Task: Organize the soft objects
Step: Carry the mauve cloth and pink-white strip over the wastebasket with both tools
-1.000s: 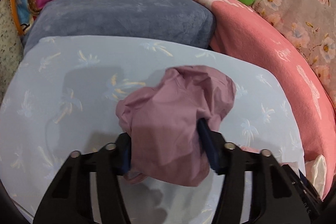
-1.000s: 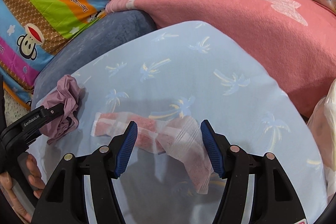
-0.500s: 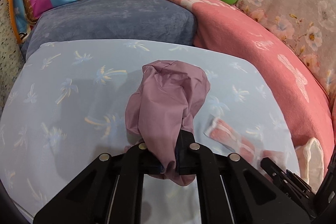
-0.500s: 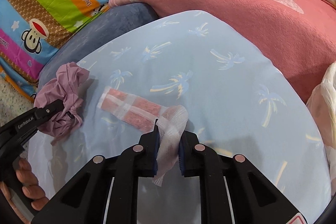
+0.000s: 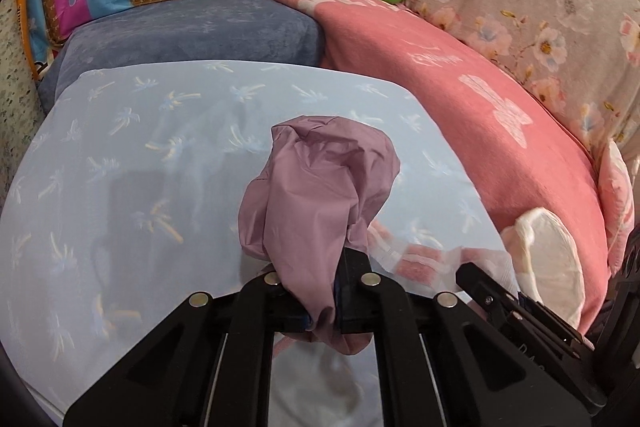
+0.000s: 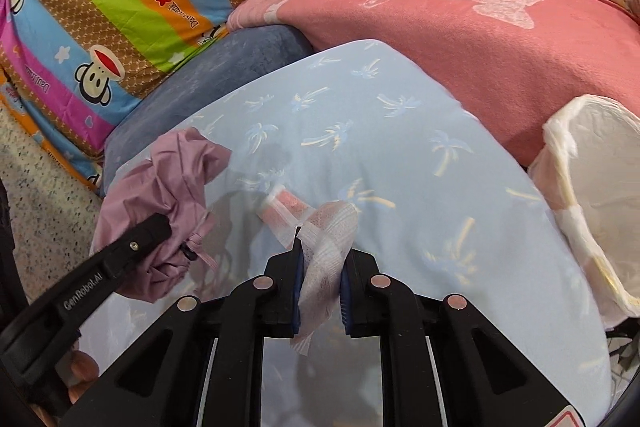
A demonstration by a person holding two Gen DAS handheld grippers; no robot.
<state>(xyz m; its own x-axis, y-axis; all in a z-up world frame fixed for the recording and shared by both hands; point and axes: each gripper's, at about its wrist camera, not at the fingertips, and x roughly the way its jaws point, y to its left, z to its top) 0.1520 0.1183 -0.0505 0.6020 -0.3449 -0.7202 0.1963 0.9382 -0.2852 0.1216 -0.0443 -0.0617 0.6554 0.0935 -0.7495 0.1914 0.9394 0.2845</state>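
Here the left gripper [image 5: 322,301] is clamped on the crumpled mauve cloth bag [image 5: 316,195] and the right gripper [image 6: 320,291] on the pink mesh-wrapped towel [image 6: 320,227], both lifted above the light-blue pillow [image 6: 400,131], probably for sorting.

The left gripper [image 5: 322,301] is a matte black plastic frame whose two broad arms fork out from the bottom of the left wrist view, each with a triangular cut-out. Four round silver fasteners sit in a row across the arms, two near the middle and two further out. The jaws carry thin blue pads on their inner faces. The right gripper [image 6: 320,301] is built alike: black forked arms, four silver round fasteners, and ribbed blue pads lining the jaws. In the right wrist view, one side arm of the left gripper bears a small screw and white lettering reading "GenRobot.AI". Fingertips [image 6: 82,373] of a bare hand show beneath it.
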